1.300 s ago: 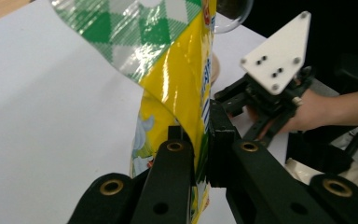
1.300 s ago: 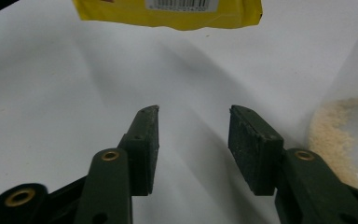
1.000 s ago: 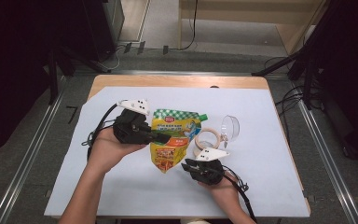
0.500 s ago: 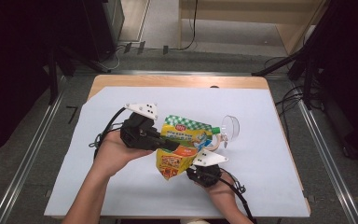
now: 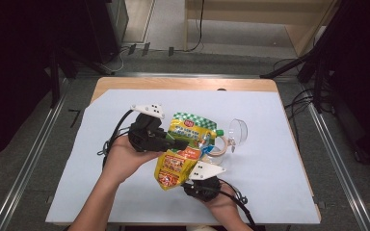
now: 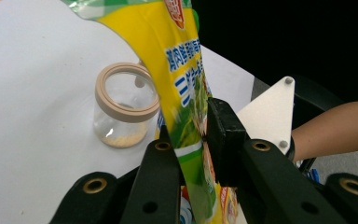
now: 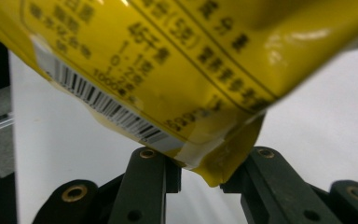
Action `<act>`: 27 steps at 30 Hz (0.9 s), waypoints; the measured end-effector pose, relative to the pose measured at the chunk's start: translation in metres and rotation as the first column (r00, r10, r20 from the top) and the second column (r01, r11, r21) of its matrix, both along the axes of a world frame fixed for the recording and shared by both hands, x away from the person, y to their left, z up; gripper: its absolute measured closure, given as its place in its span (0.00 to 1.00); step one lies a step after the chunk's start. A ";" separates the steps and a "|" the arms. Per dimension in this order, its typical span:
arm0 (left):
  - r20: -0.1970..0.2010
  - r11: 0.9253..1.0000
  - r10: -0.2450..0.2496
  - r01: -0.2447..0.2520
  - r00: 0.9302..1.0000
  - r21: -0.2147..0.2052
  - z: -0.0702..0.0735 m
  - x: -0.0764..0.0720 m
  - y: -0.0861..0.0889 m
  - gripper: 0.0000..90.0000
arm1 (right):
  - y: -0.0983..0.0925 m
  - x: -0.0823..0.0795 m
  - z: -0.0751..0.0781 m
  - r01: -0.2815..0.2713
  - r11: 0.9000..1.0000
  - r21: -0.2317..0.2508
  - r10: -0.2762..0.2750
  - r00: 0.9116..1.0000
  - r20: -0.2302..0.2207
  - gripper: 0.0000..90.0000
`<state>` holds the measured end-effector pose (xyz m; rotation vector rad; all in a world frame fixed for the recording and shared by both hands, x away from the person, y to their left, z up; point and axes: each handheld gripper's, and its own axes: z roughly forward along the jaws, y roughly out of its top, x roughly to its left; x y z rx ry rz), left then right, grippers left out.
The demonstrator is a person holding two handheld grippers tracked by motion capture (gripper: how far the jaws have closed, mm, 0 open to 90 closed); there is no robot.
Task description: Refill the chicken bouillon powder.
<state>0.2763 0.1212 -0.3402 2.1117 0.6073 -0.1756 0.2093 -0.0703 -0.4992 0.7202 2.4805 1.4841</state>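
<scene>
The yellow pouch hangs between the two grippers, lifted off the white sheet and tipped so that its green spout points down at the glass jar. A second ago it lay nearer the sheet and further from the jar; it now sits higher and more steeply slanted, and I judge this to be the start of a pour into the jar. The left gripper has just been opening its jaws a little, yet the pouch's upper edge is between them and the dark pad on one side presses the film, so the hold looks kept, only slackened. The right gripper is nearly closed on the pouch's sealed bottom corner, the crimped seam pinched between its jaws, on the side of the pouch away from the jar. The pouch is glossy printed film, creased and pliant, green check at the top, a barcode near its base. The jar, just beside the spout, is clear, round and squat, with a beige ring at its mouth and a thin layer of pale grains at the bottom. Its clear domed lid stands on edge just beyond the jar.
</scene>
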 end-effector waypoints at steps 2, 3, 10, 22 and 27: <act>0.007 1.000 0.015 -0.015 1.000 0.007 -0.001 0.000 -0.002 0.87 | 0.001 -0.001 0.001 -0.013 1.000 0.013 0.013 1.000 -0.010 0.85; 0.000 0.999 0.041 -0.041 0.999 0.021 -0.003 0.000 -0.005 0.85 | 0.002 -0.002 0.003 -0.019 1.000 0.021 0.020 1.000 -0.022 0.85; -0.003 0.995 0.087 -0.087 0.996 0.044 -0.007 0.001 -0.008 0.80 | 0.008 -0.007 0.008 -0.063 0.997 0.049 0.065 0.996 -0.053 0.86; -0.034 0.985 0.146 -0.142 0.989 0.097 -0.014 0.003 -0.019 0.71 | 0.014 -0.016 0.019 -0.116 0.989 0.097 0.121 0.991 -0.054 0.84; -0.035 0.983 0.154 -0.149 0.987 0.110 -0.016 0.003 -0.024 0.66 | 0.013 -0.013 0.022 -0.115 0.985 0.129 0.125 0.989 -0.076 0.83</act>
